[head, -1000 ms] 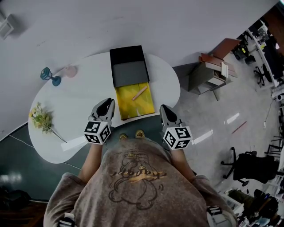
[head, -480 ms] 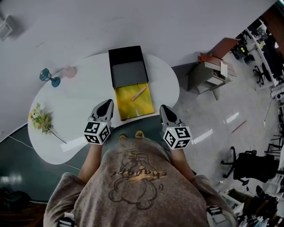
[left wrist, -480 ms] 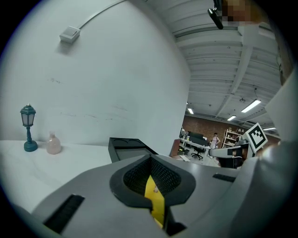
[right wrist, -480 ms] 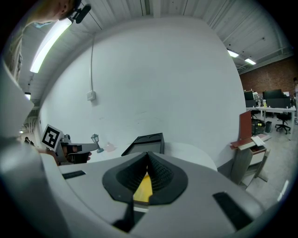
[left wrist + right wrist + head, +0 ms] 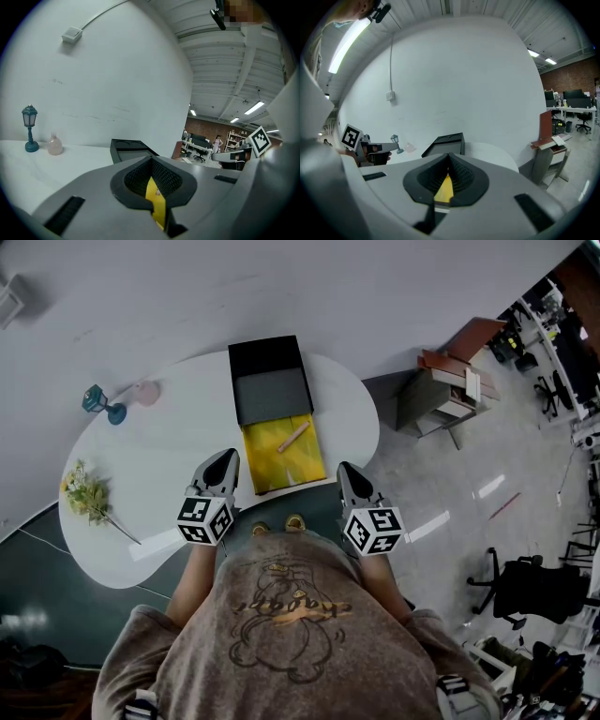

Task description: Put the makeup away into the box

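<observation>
I had two grippers in play, both held over the near edge of the white table (image 5: pixel 169 456). The left gripper (image 5: pixel 226 457) had its jaws pressed fully together with nothing caught between them; through the slot under the tips I could see only a sliver of yellow beyond. The right gripper (image 5: pixel 345 468) was the same, tips meeting and empty. They sat well apart, one on each side of the near end of the yellow panel (image 5: pixel 272 467).

I counted one box (image 5: pixel 267 360): black, lying open, with a grey-lined section in the middle. The yellow panel lay against its near side, between the two grippers. On that panel I counted a single piece of makeup, a slim pale stick (image 5: pixel 294 437), lying at a slant near the panel's far right corner, just in front of the grey section. Neither gripper touched it.

Off to the left side of the table were three other things: one small teal lamp ornament (image 5: pixel 98 399), one pink bottle (image 5: pixel 148 391) just beside it, and one sprig of flowers (image 5: pixel 89 493) nearer the table's left edge.
</observation>
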`<control>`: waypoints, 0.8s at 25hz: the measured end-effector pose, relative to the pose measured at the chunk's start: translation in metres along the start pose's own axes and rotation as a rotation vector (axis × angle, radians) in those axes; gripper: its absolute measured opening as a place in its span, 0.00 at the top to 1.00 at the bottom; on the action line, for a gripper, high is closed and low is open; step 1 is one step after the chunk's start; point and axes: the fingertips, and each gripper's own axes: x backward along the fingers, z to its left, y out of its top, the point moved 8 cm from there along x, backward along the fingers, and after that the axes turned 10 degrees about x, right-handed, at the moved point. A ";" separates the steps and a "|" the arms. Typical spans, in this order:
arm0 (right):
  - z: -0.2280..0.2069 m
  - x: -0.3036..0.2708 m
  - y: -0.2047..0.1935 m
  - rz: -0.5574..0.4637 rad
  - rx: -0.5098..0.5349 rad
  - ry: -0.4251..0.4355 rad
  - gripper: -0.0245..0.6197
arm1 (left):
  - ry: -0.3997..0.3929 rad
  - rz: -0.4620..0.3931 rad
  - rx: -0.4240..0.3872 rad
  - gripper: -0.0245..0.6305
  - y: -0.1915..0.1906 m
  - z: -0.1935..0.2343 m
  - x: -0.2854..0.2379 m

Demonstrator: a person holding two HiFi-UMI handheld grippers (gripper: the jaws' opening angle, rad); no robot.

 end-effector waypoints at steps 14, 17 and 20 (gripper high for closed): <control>0.002 -0.006 -0.002 0.009 -0.001 -0.003 0.96 | 0.000 -0.003 -0.020 0.93 0.006 0.000 -0.005; 0.003 -0.006 -0.001 0.009 -0.001 -0.006 0.96 | 0.002 -0.006 0.009 0.93 0.007 0.002 -0.005; 0.002 -0.006 -0.001 0.007 0.001 -0.009 0.96 | 0.001 -0.014 0.020 0.93 0.008 0.000 -0.004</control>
